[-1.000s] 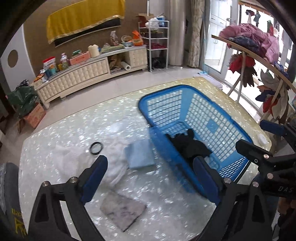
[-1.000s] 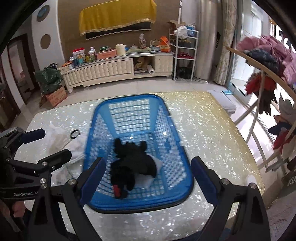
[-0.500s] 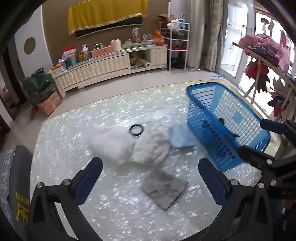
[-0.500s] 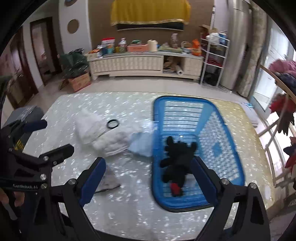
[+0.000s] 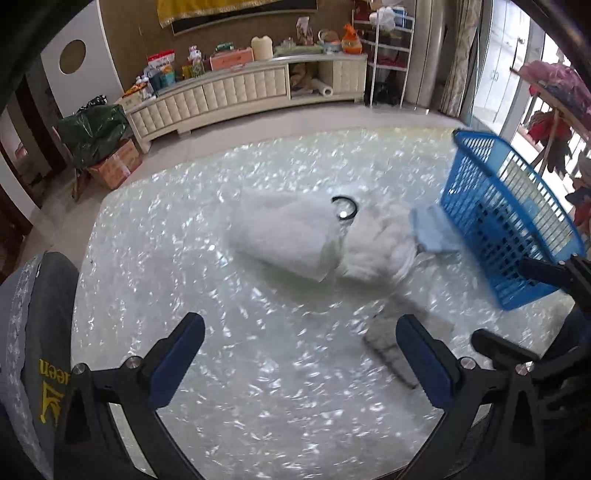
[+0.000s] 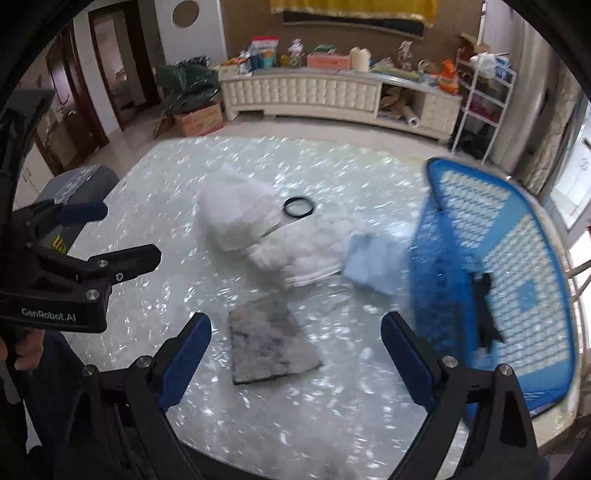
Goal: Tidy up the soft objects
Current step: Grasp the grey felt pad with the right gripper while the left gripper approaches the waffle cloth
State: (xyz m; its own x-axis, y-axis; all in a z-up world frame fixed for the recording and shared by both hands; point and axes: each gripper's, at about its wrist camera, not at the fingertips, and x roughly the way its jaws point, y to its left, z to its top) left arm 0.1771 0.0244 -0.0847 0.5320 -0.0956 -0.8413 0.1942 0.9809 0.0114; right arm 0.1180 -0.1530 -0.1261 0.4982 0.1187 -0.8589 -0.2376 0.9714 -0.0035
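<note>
With both your left gripper (image 5: 299, 354) and right gripper (image 6: 295, 350) spread wide and empty, the grey cloth (image 6: 269, 343) lying flat at 12 o'clock may slip unless you pinch an edge, or snag the blue basket (image 6: 517, 266) at 2 o'clock.

This is a home living room. A long cream sideboard (image 6: 332, 96) along the far wall is crowded with bottles, boxes and snack packets, under a yellow cloth (image 6: 351, 9) hung on the brown wall. A white wire shelf rack (image 6: 480, 85) stands at the far right by curtains (image 5: 465, 55), and clothes hang on a rack (image 5: 554, 110) by the window.
</note>
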